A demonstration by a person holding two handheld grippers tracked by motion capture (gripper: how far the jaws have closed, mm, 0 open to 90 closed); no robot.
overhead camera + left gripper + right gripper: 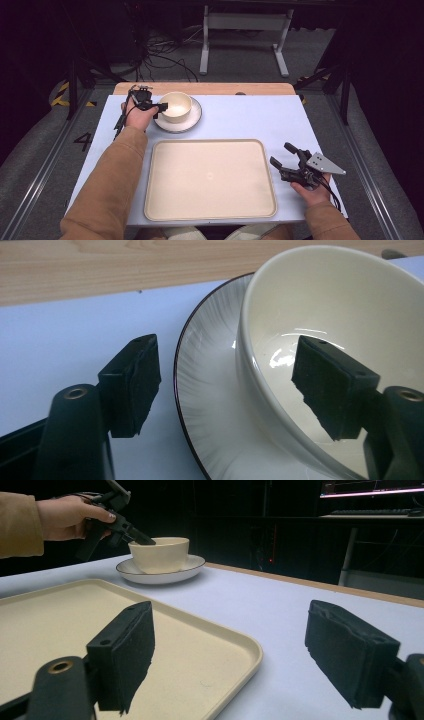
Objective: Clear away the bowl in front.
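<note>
Left gripper view: my left gripper spread astride the near wall of the cream ceramic bowl, not yet pinching. Bowl sits on the white dark-rimmed plate, eleven o'clock from the beige plastic tray. I should seat deeper before squeezing.

Probably a lab: dark curtains, floor cables, hazard tape, metal frame

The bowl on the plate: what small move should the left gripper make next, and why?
Probably close the jaws on the bowl wall. The left gripper straddles the rim, one jaw inside, one outside over the plate, and neither pad presses on it yet.
</note>
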